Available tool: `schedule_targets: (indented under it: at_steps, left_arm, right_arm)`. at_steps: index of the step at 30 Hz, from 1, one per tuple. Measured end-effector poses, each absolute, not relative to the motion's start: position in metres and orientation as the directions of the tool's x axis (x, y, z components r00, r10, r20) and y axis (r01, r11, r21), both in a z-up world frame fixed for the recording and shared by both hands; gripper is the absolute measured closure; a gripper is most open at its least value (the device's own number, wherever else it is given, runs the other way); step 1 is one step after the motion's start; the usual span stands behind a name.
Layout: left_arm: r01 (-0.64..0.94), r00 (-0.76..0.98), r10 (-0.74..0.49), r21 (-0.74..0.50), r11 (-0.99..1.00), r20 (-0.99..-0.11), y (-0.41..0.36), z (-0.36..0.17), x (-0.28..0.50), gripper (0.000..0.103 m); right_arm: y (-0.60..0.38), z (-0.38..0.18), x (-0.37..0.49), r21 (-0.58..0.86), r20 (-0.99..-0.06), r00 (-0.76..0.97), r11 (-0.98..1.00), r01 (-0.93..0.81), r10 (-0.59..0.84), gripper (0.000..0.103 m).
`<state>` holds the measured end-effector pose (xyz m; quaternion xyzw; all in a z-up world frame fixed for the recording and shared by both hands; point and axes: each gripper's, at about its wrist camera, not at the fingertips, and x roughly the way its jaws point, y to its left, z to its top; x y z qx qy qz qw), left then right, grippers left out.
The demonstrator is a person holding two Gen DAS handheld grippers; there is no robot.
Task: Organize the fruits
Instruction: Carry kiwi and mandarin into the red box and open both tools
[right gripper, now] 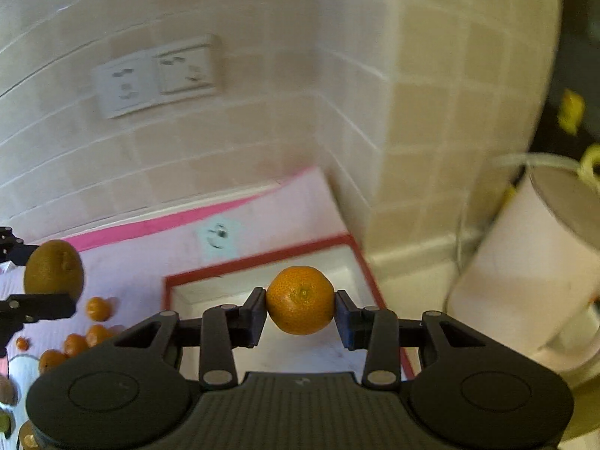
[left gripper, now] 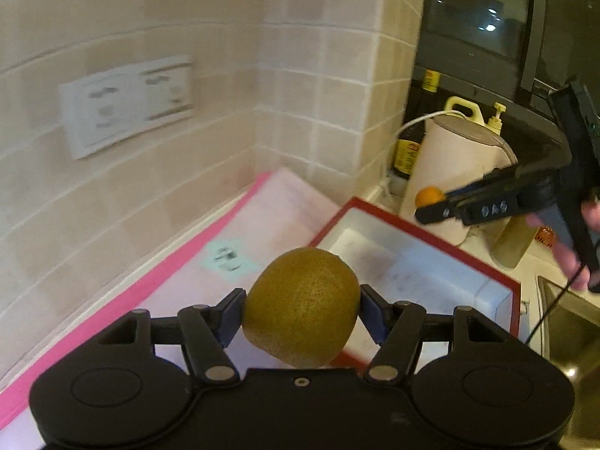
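We have a fruit in each pair of tongs. The left tongs (left gripper: 302, 309) are clamped on a kiwi (left gripper: 302, 305), pinched across its middle so it cannot roll out, and hold it over the near edge of the red-rimmed white box (left gripper: 513, 292). The right tongs (right gripper: 300, 309) are clamped on a mandarin (right gripper: 300, 300), likewise by its sides, above the box's interior. Both fruits are lifted clear of the box, which we judge to be their destination. To the left of the box, on the pink mat (right gripper: 131, 258) covering the table, loose mandarins (right gripper: 98, 308) wait to be sorted. A white kettle (right gripper: 525, 273) stands just right of the box, close enough to bump.
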<state>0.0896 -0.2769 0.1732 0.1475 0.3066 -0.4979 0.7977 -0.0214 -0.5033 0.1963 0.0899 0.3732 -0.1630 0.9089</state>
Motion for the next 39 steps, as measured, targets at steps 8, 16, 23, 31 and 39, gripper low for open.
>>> schedule_targets:
  at_steps: [8,16,23,31,39]
  left_arm:
    - [0.908,0.217,-0.667,-0.102,0.405,-0.713,-0.37,0.121,0.085,0.026]
    - [0.918,0.19,-0.544,-0.048,0.393,-0.817,-0.409,0.065,0.091,0.026]
    - [0.926,0.17,-0.506,-0.038,0.375,-0.845,-0.419,0.05,0.092,0.026]
    - [0.928,0.174,-0.502,-0.03,0.373,-0.847,-0.417,0.056,0.094,0.025]
    - [0.911,0.232,-0.585,-0.037,0.41,-0.777,-0.383,0.104,0.091,0.023]
  right_arm:
    - [-0.548,0.143,0.025,0.119,-0.771,0.627,0.943,0.311,-0.109,0.062]
    - [-0.555,0.098,0.059,0.125,-0.823,0.564,0.943,0.309,-0.076,0.062]
    - [-0.55,0.082,0.079,0.125,-0.852,0.519,0.941,0.314,-0.06,0.062]
    - [-0.554,0.081,0.079,0.161,-0.856,0.516,0.929,0.332,-0.036,0.062]
    - [-0.555,0.108,0.058,0.183,-0.821,0.569,0.922,0.342,-0.048,0.058]
